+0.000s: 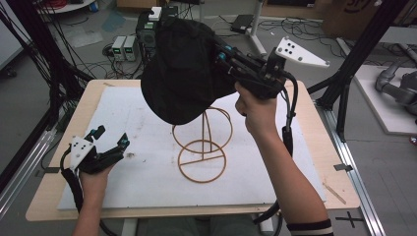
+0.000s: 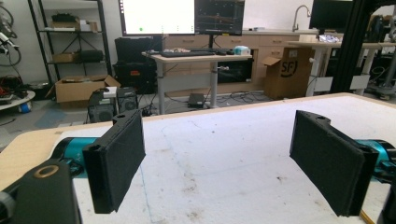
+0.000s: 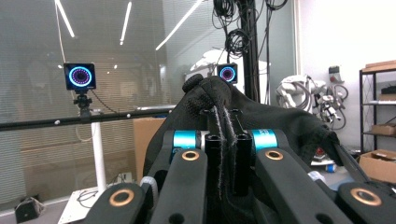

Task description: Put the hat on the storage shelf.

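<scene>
Cap (image 1: 182,69), black, hangs in the air above the wire stand (image 1: 202,147), clamped at its edge by my right gripper (image 1: 222,55); in the right gripper view the jaws stand pressed together with a fold of the fabric (image 3: 219,100) pinched between them. The stand sits near the middle of the white mat (image 1: 147,177), bare, its top hoop partly hidden behind the cap. I judge the step in hand to be carrying the cap at the stand, either onto it or clear of it; I cannot tell which. Seating it would call for lowering the crown squarely over the top hoop before I let go. My left gripper (image 1: 109,140) rests low at the mat's left, jaws well apart, pads (image 2: 116,158) holding nothing. No containers on the table.
</scene>
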`<move>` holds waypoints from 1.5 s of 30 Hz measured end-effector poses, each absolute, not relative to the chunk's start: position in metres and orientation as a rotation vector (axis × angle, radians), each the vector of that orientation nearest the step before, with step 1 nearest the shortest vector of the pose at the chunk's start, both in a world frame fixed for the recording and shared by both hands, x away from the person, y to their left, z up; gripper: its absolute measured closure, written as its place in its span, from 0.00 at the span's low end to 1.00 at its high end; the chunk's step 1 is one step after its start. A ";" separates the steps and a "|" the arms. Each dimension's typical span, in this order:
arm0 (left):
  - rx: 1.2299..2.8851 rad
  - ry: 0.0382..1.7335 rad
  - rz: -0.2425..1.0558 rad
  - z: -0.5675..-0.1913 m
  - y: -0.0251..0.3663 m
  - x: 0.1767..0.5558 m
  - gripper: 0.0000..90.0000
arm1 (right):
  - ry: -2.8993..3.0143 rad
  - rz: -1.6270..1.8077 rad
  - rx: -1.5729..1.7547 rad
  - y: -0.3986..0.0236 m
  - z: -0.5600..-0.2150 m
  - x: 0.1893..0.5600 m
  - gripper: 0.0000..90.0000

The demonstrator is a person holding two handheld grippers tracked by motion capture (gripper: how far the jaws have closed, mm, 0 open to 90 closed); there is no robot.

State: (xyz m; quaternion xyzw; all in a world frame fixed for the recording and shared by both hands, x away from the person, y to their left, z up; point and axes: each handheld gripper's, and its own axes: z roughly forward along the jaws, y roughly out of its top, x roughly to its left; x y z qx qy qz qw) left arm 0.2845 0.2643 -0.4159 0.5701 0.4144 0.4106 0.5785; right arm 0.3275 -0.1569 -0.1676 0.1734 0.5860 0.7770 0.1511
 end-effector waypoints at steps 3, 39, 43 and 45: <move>1.333 0.970 0.960 -0.416 0.265 0.285 0.20 | 1.696 2.231 0.503 -0.157 -0.171 0.322 0.98; 1.338 0.977 0.959 -0.416 0.266 0.285 0.20 | 1.816 2.083 0.643 -0.164 -0.237 0.329 0.96; 1.336 0.974 0.957 -0.417 0.265 0.286 0.20 | 1.811 2.080 0.671 -0.170 -0.240 0.332 0.96; 1.343 0.974 0.956 -0.417 0.264 0.285 0.20 | 1.804 2.083 0.683 -0.173 -0.241 0.333 0.96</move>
